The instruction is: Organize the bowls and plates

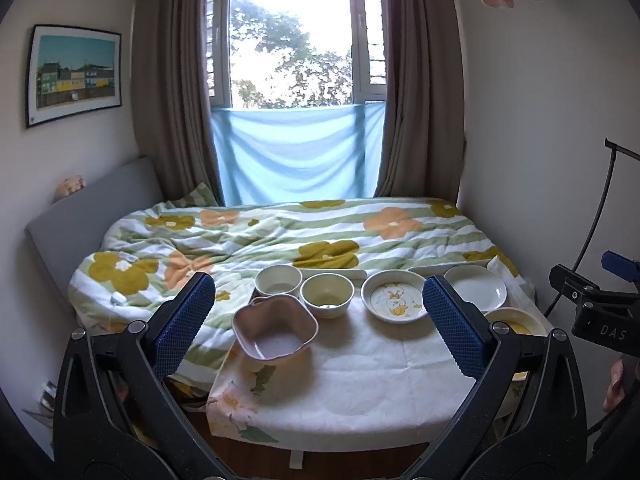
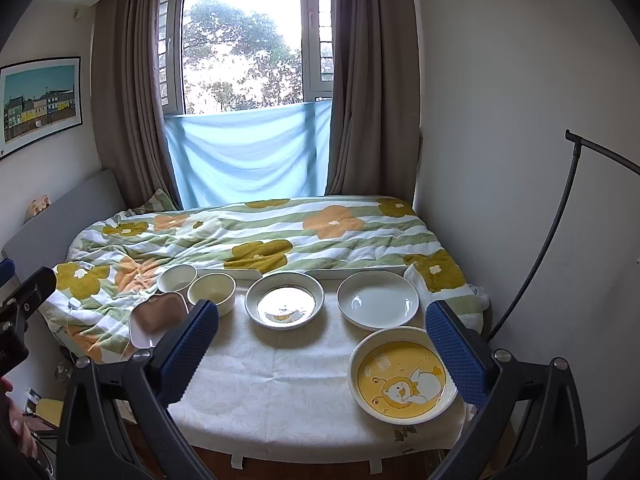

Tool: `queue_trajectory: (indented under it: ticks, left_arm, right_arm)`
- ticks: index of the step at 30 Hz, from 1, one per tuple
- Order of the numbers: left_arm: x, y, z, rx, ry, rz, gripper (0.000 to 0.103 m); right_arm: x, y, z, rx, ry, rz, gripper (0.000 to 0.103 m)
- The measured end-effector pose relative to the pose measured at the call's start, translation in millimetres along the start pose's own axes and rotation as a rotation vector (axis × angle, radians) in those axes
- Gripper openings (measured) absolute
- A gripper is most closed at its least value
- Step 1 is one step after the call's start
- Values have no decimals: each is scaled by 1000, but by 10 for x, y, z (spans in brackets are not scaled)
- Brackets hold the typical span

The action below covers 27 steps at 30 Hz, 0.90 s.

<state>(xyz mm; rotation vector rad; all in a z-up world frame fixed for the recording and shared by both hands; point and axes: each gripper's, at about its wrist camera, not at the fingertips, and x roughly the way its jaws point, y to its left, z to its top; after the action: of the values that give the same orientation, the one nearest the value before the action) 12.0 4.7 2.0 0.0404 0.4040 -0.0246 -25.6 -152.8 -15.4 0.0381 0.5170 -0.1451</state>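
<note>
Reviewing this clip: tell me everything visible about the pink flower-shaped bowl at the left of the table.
The pink bowl has a wavy, flower-like rim and deep sides, with a dusty pink outside and a paler, glossy inside; it looks like ceramic or plastic. It is empty and sits upright on the white patterned tablecloth near the table's left edge, in front of two round cream bowls. Whether it touches them cannot be told. Neither pair of tongs holds it; the left tongs are open around it in view only.

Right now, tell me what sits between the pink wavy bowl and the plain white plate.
In the right wrist view, a cream bowl and then the grey-rimmed cartoon plate sit between the pink wavy bowl and the plain white plate.
</note>
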Motion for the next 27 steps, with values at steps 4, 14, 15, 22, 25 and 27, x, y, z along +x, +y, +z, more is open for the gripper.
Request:
queue_trajectory:
  ticks: [4,14,15,22,25,27]
  left_arm:
    - [15,11,-7,-4,4,2,103]
    - [20,29,35,21,-17,-24,103]
    - [33,19,43,31,-21,-20,103]
    - [315,-177,59,110,35,-137,103]
    - [544,-371,46,151,80,-235,103]
    - [758,-564,28,172,133,-330,103]
  right_arm:
    - [-10,36,-4,1,2,-3,103]
    - [1,-20,7,22,-3,-3,103]
    - [4,-20,10,24,-4,-4,103]
    - [18,-171,-14,91,9,-41,103]
    - [24,-334,-99,133,40,-93,103]
    - [75,-509,-206,176,80,-120,103]
